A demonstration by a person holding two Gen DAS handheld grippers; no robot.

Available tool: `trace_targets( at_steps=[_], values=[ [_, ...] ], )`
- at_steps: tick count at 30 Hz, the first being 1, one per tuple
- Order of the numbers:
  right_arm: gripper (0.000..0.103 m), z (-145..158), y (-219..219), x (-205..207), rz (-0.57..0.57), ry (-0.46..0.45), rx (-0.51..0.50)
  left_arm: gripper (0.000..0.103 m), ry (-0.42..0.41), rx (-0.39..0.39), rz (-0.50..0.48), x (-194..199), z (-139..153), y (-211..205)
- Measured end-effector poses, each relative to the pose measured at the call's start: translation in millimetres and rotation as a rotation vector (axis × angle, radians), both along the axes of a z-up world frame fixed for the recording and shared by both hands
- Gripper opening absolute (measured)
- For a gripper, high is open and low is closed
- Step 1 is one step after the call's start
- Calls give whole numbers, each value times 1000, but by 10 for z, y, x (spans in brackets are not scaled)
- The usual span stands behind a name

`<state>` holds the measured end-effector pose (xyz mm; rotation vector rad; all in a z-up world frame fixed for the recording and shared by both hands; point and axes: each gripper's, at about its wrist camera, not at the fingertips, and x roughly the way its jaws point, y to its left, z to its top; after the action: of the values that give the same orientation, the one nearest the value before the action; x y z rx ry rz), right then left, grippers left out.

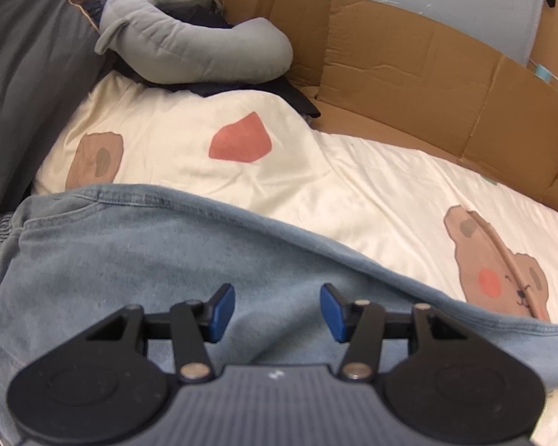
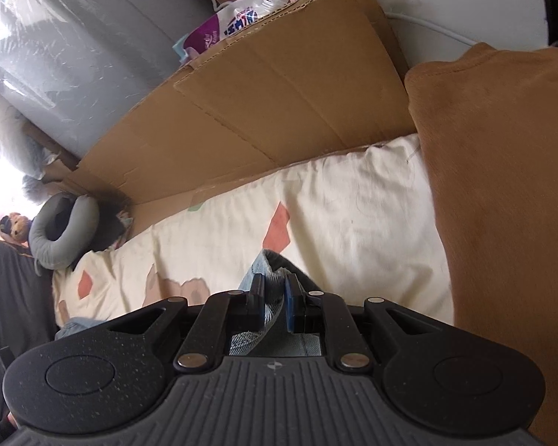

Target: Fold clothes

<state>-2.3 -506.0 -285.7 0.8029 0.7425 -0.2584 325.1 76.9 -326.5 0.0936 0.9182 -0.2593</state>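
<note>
Denim jeans [image 1: 137, 260] lie spread on the bed [image 1: 372, 193] under the left hand-held gripper [image 1: 278, 310], released and empty. Right hand-held gripper [image 2: 272, 303] is clenched on a jeans edge [image 2: 268, 264]; it should probably carry that edge across evenly, keeping the cloth taut and clear of the brown garment [image 2: 502, 186].

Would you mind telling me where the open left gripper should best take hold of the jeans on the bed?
Probably at the far seam edge of the jeans, coming from above. That edge lies free on the sheet, and the left gripper hangs open over flat cloth. The right gripper is shut on denim.
</note>
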Motion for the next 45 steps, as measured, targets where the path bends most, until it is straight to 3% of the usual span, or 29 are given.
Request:
trace_targets(
  at_steps=[14,18,21,27,31,34,38,45],
  values=[
    [11,-315,-256,715,-30,18,-3,54,-1,45,-6,285,-131,0],
    [23,-364,-303,826,-36,-6,27,54,-1,52,-11,334,-156,-9],
    [43,-313,-306,838,-20,-43,28,54,-4,60,-17,363,-159,-10],
    [44,-198,-337,747,19,-48,-30,54,-26,101,-66,408,-95,-28],
    [45,-248,-333,663,73,19,-96,54,-45,163,-125,473,-23,-41],
    [54,-318,-290,652,112,55,-115,55,-50,215,-174,539,20,-38],
    [57,-356,-187,689,174,85,-154,57,-64,318,-268,631,72,-50],
    [61,-175,60,834,343,85,-265,60,-91,550,-547,705,-75,-119]
  ],
)
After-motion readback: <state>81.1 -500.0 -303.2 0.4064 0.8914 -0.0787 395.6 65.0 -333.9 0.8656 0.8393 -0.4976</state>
